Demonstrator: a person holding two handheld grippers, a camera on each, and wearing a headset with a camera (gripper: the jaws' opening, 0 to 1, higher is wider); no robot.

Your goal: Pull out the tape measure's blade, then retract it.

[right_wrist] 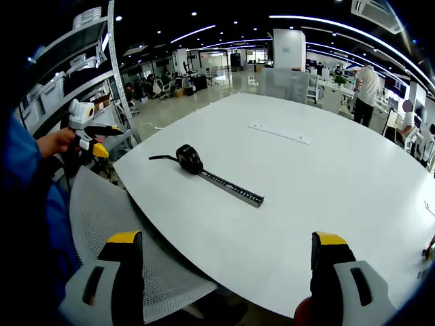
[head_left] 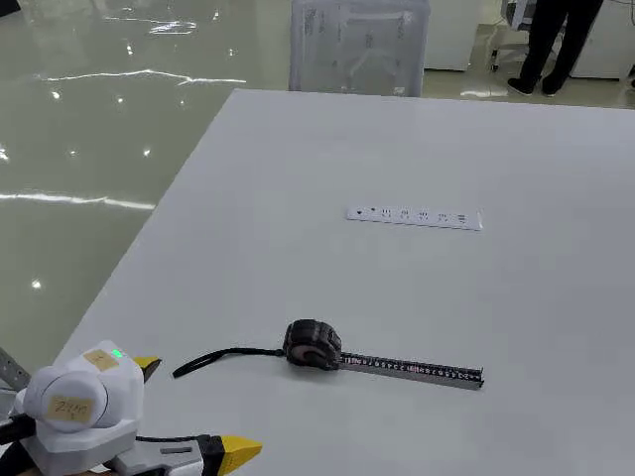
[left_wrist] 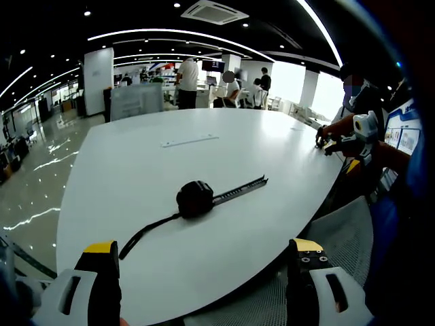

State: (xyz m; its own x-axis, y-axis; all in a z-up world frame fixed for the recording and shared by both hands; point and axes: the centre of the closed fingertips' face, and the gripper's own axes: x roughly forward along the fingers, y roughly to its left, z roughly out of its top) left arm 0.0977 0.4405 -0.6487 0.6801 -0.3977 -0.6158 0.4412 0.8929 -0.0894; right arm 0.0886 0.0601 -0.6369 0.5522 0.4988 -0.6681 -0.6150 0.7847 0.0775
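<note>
Tape measure [head_left: 314, 345]: lying on white surface [head_left: 298, 198]; blade [head_left: 412, 370] out toward 3 o'clock, strap [head_left: 213, 359] toward 9. Socket strip [head_left: 414, 217] at 1 o'clock. Left tool [left_wrist: 204, 246], right tool [right_wrist: 227, 238]: jaws apart, empty.

table [head_left: 248, 178]: white, matte | power strip [head_left: 414, 217]: white, laid flat mid-table | floor [head_left: 79, 129]: glossy, ceiling lights reflected | person [head_left: 556, 40]: seen standing beyond the far edge | mesh chair [right_wrist: 129, 224]: grey, placed at the near edge

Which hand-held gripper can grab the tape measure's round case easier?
Probably left: the left hand-held gripper is open on the strap side, nearer the case; the blade stretches away toward the right.
</note>
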